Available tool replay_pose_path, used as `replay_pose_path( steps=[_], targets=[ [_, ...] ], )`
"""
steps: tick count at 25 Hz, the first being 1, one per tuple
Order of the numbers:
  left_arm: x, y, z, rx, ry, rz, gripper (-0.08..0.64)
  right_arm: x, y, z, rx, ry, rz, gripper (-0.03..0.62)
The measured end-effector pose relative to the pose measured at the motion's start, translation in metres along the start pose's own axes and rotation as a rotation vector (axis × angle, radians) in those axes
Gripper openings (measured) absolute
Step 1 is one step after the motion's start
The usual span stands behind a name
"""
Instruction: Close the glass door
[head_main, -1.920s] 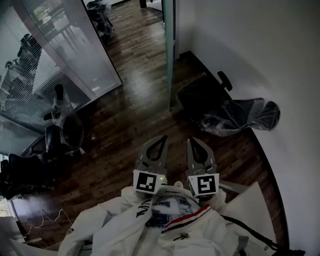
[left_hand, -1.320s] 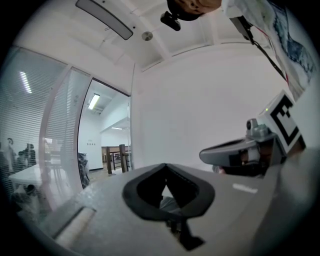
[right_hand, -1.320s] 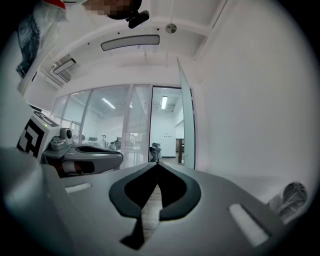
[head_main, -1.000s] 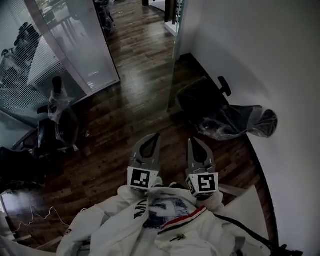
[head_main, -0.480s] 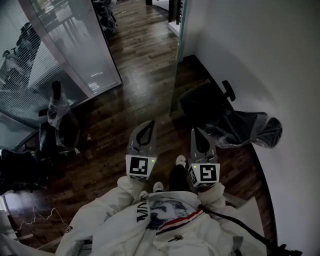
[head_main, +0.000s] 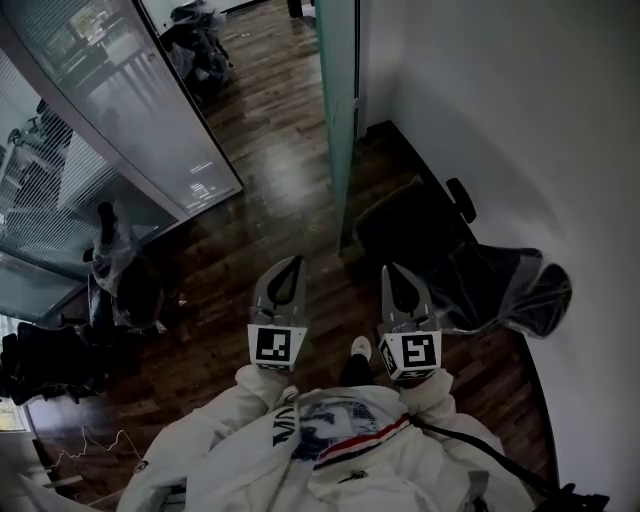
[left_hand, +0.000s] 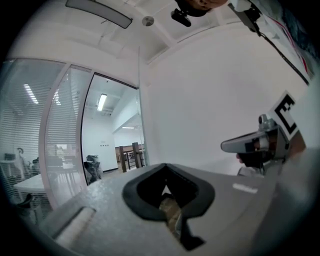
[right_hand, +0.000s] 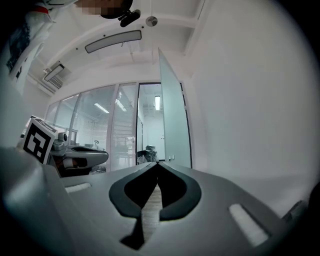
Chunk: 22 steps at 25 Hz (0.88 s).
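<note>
Both tools have pushed forward toward the glass door (head_main: 338, 100) since the earlier frames, and they sit wider apart than at the start. White wall (head_main: 480, 110) runs along the door's right, and the door is swung open close to it, edge-on to the head view. Dark wood floor (head_main: 270, 200) spreads left of the door out to a glazed partition (head_main: 130, 130). A plastic-wrapped chair (head_main: 480, 270) lies against the wall just right of the door's bottom edge; another wrapped chair (head_main: 118, 270) stands well left of the door, by the partition. The left tool (head_main: 292, 262) and right tool (head_main: 392, 268) point level at the door, short of it, not touching. Left tool: jaws together, nothing held, door edge up ahead. Right tool: jaws together, empty, door leaf straight ahead past the tips.
</note>
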<state>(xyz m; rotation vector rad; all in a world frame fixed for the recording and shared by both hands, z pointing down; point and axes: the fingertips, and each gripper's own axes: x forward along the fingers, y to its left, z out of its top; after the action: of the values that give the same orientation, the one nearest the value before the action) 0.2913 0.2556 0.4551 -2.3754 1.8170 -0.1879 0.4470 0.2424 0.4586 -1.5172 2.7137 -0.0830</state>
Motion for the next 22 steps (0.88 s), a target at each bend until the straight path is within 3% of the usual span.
replay_pose_path(
  steps=[10,22],
  targets=[
    [0.067,-0.005,-0.002,0.03,0.02,0.059,-0.005,0.053,-0.056,-0.006,0.034,-0.008,0.063,0.005],
    [0.094,0.063,-0.028,0.027,0.087,0.139,-0.005,0.145,-0.032,-0.018,0.05,0.018,0.154,0.005]
  ],
)
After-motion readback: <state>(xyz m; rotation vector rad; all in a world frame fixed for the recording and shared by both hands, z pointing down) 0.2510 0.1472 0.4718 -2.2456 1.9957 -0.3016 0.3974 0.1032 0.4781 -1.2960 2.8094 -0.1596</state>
